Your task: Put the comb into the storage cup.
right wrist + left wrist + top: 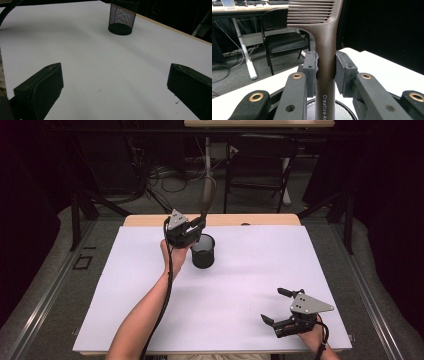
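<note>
My left gripper (197,231) is shut on the handle of a dark brown comb (325,37), which stands upright with its teeth at the top. The pads (310,67) press on the handle from both sides. Directly below the gripper stands a black mesh cup (203,251), its mouth (342,111) open under the handle's lower end. In the high view the comb (208,195) rises above the gripper. My right gripper (274,305) rests near the table's front right corner, open with nothing between its jaws (115,82), facing the mesh cup (122,17).
A white sheet (250,280) covers the table, with a wooden edge (260,220) along the far side. Beyond the table stand a black folding chair (260,160) and a desk leg, with cables on the floor (165,180).
</note>
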{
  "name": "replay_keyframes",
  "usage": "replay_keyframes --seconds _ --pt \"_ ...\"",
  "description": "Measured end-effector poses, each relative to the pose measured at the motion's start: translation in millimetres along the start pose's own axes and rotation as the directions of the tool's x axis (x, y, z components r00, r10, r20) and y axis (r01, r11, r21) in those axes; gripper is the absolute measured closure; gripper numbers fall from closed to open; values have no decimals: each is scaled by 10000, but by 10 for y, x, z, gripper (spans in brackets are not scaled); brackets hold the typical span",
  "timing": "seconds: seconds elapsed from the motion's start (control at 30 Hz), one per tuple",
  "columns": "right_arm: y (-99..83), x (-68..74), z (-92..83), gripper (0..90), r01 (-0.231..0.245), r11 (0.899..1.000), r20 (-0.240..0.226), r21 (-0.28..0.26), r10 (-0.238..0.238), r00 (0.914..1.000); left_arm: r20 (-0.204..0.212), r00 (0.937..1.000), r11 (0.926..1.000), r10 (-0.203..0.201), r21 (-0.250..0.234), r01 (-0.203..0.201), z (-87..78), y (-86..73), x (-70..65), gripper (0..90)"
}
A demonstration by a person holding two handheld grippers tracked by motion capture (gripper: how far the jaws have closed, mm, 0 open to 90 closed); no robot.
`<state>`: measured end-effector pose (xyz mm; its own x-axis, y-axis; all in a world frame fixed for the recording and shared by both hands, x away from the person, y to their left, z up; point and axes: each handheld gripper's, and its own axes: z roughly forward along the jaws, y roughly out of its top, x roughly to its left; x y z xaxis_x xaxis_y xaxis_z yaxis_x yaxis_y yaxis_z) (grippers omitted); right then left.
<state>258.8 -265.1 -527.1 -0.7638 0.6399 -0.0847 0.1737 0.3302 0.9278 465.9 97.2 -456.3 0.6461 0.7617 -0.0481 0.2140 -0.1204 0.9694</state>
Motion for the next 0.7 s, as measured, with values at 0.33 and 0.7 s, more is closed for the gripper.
replay_keyframes --seconds 0.33,0.7 --pt "-3 -12 -4 1 -30 10000 26 -8 30 10000 -6 9997 9995 -255 -162 255 5 -75 45 724" --pt "1 1 -8 1 -44 10000 19 2 44 10000 95 9998 9997 -167 -176 169 21 -90 51 724"
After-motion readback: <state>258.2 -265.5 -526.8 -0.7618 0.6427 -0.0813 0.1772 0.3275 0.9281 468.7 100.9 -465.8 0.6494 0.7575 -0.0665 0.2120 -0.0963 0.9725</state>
